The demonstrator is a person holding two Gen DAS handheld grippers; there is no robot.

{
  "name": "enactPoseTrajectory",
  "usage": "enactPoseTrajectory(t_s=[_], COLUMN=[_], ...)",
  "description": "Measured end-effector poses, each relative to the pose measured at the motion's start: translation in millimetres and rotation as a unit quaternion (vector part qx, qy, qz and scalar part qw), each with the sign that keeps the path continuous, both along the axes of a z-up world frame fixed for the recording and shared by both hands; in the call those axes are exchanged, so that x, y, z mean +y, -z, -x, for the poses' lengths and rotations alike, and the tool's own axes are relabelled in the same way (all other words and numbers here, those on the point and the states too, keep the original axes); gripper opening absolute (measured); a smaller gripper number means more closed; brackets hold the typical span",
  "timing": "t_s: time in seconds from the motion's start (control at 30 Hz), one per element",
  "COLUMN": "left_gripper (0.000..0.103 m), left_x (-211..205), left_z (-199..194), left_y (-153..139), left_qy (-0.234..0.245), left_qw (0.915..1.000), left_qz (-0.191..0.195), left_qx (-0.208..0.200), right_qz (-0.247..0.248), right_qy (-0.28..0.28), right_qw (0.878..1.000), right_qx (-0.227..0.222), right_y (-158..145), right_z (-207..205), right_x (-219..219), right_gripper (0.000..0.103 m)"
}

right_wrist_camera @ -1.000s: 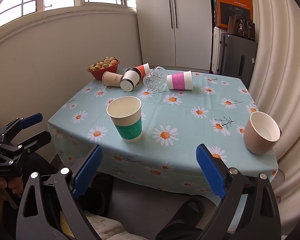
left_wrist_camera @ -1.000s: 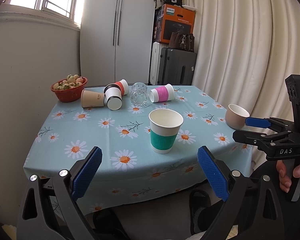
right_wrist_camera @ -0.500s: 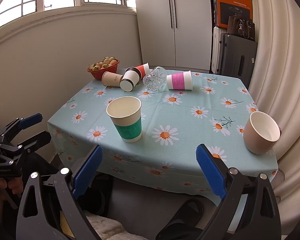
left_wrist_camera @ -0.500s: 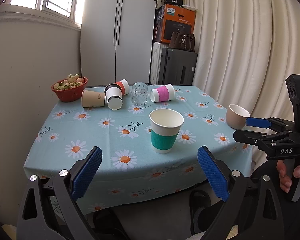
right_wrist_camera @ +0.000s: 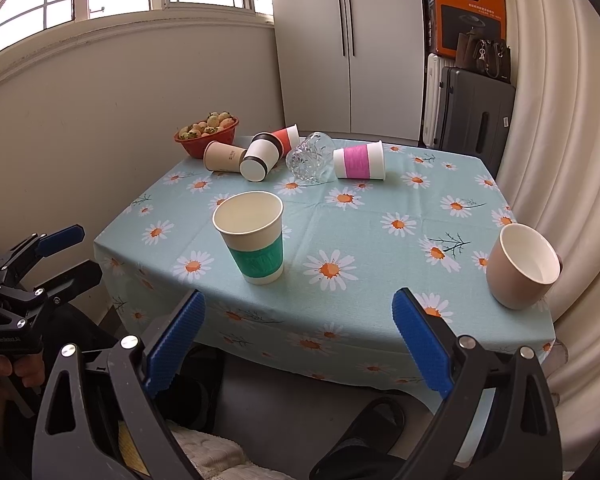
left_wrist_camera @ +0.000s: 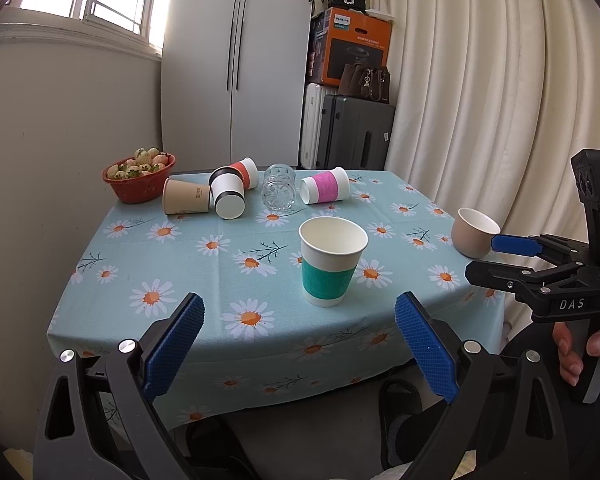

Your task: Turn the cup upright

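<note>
A paper cup with a green band stands upright near the table's front. A beige cup stands upright at the right edge. At the back, on their sides, lie a brown paper cup, a black-banded cup, a red-banded cup, a glass and a pink-banded cup. My left gripper and right gripper are open and empty, held off the table's front edge.
A red bowl of fruit sits at the back left corner. The daisy tablecloth covers the table. A wall runs along the left, curtains on the right, suitcases behind. Slippers lie on the floor under the table.
</note>
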State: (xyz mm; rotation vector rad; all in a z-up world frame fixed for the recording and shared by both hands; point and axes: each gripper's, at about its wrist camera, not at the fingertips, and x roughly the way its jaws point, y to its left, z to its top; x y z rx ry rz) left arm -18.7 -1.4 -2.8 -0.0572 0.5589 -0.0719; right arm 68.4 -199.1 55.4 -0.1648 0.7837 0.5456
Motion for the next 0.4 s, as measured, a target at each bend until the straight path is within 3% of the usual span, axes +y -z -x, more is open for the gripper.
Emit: enactPoseTrajectory(t_s=[0.4], left_gripper=[0.094], left_x=[1.6], left_z=[-0.2], left_y=[2.0], left_qy=[-0.002], left_qw=[1.0], left_qz=[-0.002], left_qx=[0.001], right_qz=[0.001], right_qy=[0.0], right_qw=[1.0], right_qx=[0.0], right_y=[0.2], right_z=[-0.4], right_x=[-0.3], right_gripper=[0.093])
